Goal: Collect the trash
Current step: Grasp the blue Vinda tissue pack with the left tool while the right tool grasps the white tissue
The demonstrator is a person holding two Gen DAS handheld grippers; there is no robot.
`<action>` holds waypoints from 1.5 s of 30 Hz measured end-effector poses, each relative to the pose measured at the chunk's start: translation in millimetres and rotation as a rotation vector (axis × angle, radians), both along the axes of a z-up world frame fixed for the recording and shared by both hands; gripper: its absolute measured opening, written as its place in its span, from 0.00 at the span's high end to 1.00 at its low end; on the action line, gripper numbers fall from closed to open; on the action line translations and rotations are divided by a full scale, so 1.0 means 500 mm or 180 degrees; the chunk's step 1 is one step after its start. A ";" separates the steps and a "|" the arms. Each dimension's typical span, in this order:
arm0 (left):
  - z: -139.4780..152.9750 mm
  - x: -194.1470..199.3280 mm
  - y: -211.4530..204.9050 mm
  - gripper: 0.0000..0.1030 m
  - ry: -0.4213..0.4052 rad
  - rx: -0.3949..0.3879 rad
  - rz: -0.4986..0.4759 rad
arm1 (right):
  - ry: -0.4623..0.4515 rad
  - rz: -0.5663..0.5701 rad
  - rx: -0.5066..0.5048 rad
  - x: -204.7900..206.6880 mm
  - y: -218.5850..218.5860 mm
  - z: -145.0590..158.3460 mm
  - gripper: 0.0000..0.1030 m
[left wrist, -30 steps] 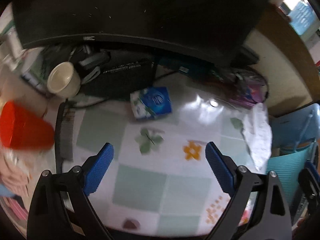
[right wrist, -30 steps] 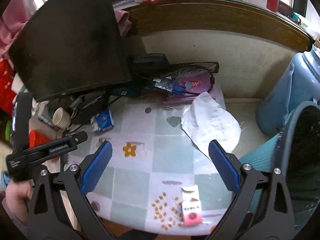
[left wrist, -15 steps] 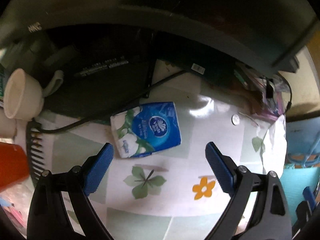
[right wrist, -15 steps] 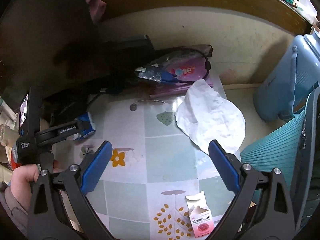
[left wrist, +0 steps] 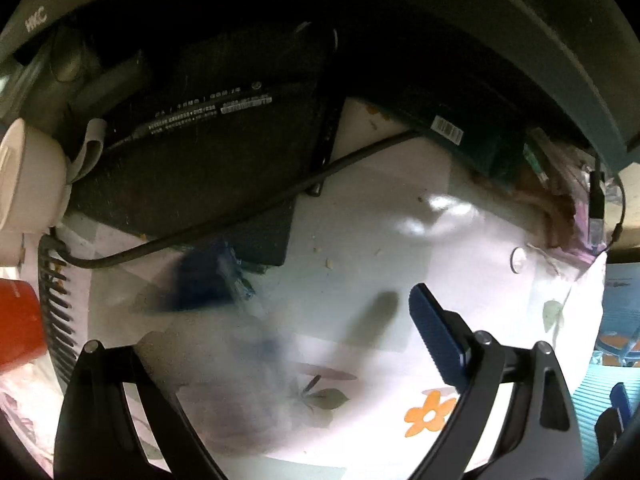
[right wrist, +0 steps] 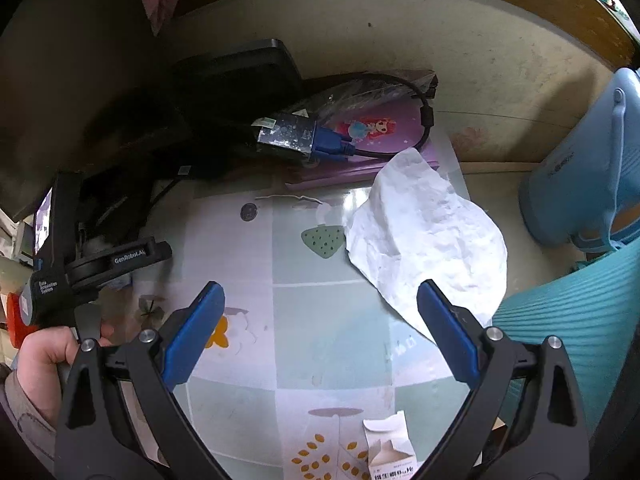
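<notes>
In the left wrist view a blue and white tissue pack [left wrist: 216, 292] shows only as a blur low on the flowered tablecloth [left wrist: 360, 240]. It smears across my left gripper [left wrist: 316, 328] and hides the left pad. The jaws are closing with the pack between them, and the right fingertip [left wrist: 430, 320] stands apart from it. My right gripper [right wrist: 320, 288] hangs open over the cloth with nothing between its fingers. A crumpled white paper [right wrist: 424, 240] lies just beyond its right finger. A small opened carton [right wrist: 390, 456] lies at the near edge.
A monitor [left wrist: 360, 8], a black device [left wrist: 208, 136] and a cable [left wrist: 240, 216] crowd the back. A white cup [left wrist: 28, 176], red cup [left wrist: 16, 324] and comb [left wrist: 56, 300] sit left. A purple case [right wrist: 384, 132], coin [right wrist: 249, 212], blue jug [right wrist: 584, 176] and a hand [right wrist: 48, 352] show.
Both grippers have sunk toward the table. The tissue pack, sharp and just beyond the left fingers half a second ago, is now a blur over the left finger. The white paper looms larger.
</notes>
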State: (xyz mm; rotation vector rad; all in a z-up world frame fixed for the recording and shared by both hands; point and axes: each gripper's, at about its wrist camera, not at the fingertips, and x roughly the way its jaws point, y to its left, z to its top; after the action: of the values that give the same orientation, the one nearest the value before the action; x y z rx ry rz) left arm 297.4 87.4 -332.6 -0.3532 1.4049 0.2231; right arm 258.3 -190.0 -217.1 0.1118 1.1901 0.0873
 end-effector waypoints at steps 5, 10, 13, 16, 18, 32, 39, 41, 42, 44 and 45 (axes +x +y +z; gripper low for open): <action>0.016 -0.003 0.002 0.62 -0.0021 0.0251 0.0015 | 0.0029 -0.0030 0.0013 0.011 -0.011 -0.010 0.07; 0.028 0.004 0.006 0.89 -0.0017 0.0149 -0.0030 | 0.0077 -0.0082 0.0020 0.020 -0.030 -0.024 0.07; 0.033 0.005 -0.015 0.89 -0.0049 0.0105 -0.0099 | 0.0105 -0.0102 0.0016 0.023 -0.041 -0.033 0.07; 0.040 0.008 -0.038 0.89 -0.0097 0.0079 -0.0161 | 0.0121 -0.0130 0.0008 0.028 -0.052 -0.040 0.07; 0.045 0.008 -0.050 0.89 -0.0110 0.0052 -0.0203 | 0.0136 -0.0166 0.0011 0.032 -0.063 -0.046 0.07; 0.074 0.016 -0.150 0.90 -0.0135 -0.0090 -0.0546 | 0.0327 -0.0383 -0.0067 0.086 -0.126 -0.129 0.07; 0.077 0.001 -0.166 0.90 -0.0120 -0.0118 -0.0612 | 0.0333 -0.0400 -0.0180 0.101 -0.126 -0.166 0.16; 0.070 -0.004 -0.179 0.90 -0.0113 -0.0117 -0.0622 | 0.0304 -0.0364 -0.0319 0.099 -0.115 -0.168 0.18; 0.042 -0.005 -0.175 0.90 -0.0110 -0.0123 -0.0625 | 0.0288 -0.0339 -0.0393 0.097 -0.110 -0.168 0.21; 0.030 0.008 -0.186 0.90 -0.0110 -0.0126 -0.0631 | 0.0248 -0.0345 -0.0388 0.092 -0.112 -0.165 0.27; 0.029 0.013 -0.186 0.90 -0.0113 -0.0127 -0.0632 | 0.0243 -0.0362 -0.0385 0.091 -0.114 -0.162 0.34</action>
State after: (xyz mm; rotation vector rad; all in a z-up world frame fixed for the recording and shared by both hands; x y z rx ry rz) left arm 303.9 -5.9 -318.1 -0.2470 1.4005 0.0261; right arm 303.9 -247.0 -298.2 0.0769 1.2597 -0.0892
